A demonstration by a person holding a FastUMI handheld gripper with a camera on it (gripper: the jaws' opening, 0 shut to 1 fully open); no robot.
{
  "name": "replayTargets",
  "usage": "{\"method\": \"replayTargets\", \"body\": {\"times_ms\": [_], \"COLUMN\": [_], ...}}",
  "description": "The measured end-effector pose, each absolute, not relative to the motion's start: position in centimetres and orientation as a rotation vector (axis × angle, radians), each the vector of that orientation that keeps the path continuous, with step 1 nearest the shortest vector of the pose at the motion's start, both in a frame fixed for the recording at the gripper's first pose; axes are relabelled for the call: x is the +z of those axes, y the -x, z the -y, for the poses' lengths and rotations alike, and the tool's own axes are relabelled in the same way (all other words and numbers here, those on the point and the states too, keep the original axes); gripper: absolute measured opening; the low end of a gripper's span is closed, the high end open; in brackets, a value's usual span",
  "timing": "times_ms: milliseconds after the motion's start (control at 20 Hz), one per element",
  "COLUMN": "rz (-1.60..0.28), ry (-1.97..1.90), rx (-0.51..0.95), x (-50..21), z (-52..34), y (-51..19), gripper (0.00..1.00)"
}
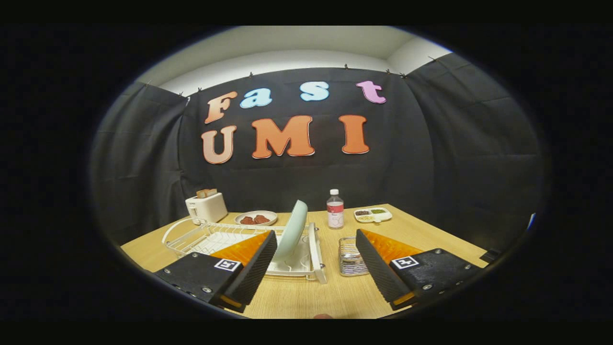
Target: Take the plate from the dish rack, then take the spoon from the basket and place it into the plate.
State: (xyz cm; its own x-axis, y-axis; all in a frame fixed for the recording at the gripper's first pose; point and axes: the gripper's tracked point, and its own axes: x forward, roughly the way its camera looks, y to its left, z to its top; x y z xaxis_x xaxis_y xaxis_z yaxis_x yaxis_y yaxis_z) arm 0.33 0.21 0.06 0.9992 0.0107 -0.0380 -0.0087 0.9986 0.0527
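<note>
A pale green plate (pixel 293 230) stands on edge in the white wire dish rack (pixel 210 235), at the rack's right end, just ahead of my left finger. A small wire basket (pixel 350 258) sits on the table right of the rack, partly behind my right finger; I cannot make out the spoon in it. My gripper (pixel 316 254) hovers above the table's near side, open wide, with nothing between its fingers. The plate's lower edge lies in the gap between them, a little beyond the tips.
On the wooden table (pixel 431 235) stand a white toaster (pixel 207 207) at the back left, a plate with reddish food (pixel 255 219), a clear bottle (pixel 334 209) and a divided white dish (pixel 373 214) behind the basket. Black cloth walls close in the table.
</note>
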Motion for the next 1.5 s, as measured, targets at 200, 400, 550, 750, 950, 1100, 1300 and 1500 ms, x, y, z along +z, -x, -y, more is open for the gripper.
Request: {"method": "replayTargets", "body": {"times_ms": [200, 400, 550, 750, 950, 1100, 1300, 1500], "rz": [-0.058, -0.079, -0.09, -0.128, -0.156, -0.187, -0.237, -0.313], "ry": [-0.083, -0.096, -0.111, -0.121, -0.073, -0.063, -0.043, -0.093], "rx": [0.022, 0.027, 0.03, 0.037, 0.038, 0.015, -0.018, -0.033], "x": [-0.2, -0.2, 0.0, -0.1, -0.4, -1.0, -2.3, -4.1], "z": [-0.7, -1.3, -1.7, -3.1, -4.4, -4.6, -4.5, -4.9], "y": [-0.7, -1.3, -2.0, -3.9, -6.9, -9.3, -11.9, -13.4], "gripper": [0.98, 0.99, 0.99, 0.98, 0.98, 0.99, 0.99, 0.87]}}
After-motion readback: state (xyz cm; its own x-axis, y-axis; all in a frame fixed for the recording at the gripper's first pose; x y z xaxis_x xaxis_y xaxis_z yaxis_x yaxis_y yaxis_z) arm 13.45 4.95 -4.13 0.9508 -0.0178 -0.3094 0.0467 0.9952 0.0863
